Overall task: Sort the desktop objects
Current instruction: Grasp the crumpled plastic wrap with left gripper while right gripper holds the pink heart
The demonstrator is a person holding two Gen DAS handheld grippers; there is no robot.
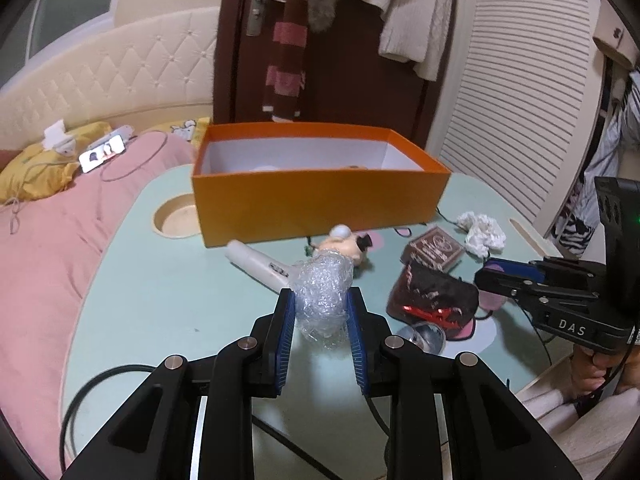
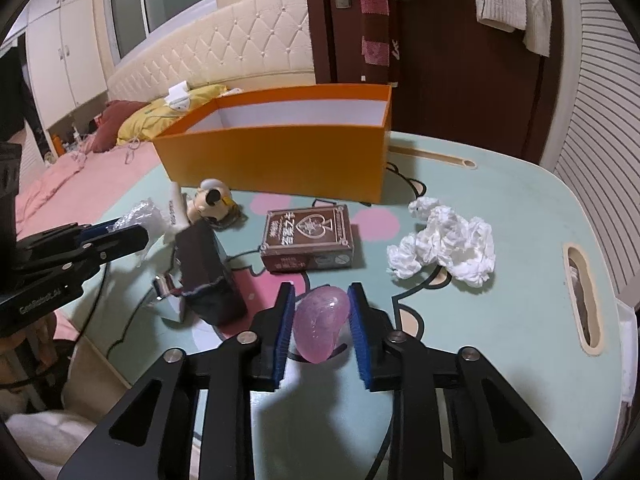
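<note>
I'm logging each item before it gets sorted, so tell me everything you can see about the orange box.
The orange box is a rectangular, lidless carton, apparently cardboard, orange outside and white inside. It stands upright at the far side of the pale green table, partly covering a round cup hole. The tops of two objects barely show inside. Neither gripper touches it.

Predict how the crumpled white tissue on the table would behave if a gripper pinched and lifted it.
The crumpled white tissue looks loosely wadded, so it would probably squash and weigh very little. Its irregular lumps suggest it wouldn't roll, though a push could slide it.
</note>
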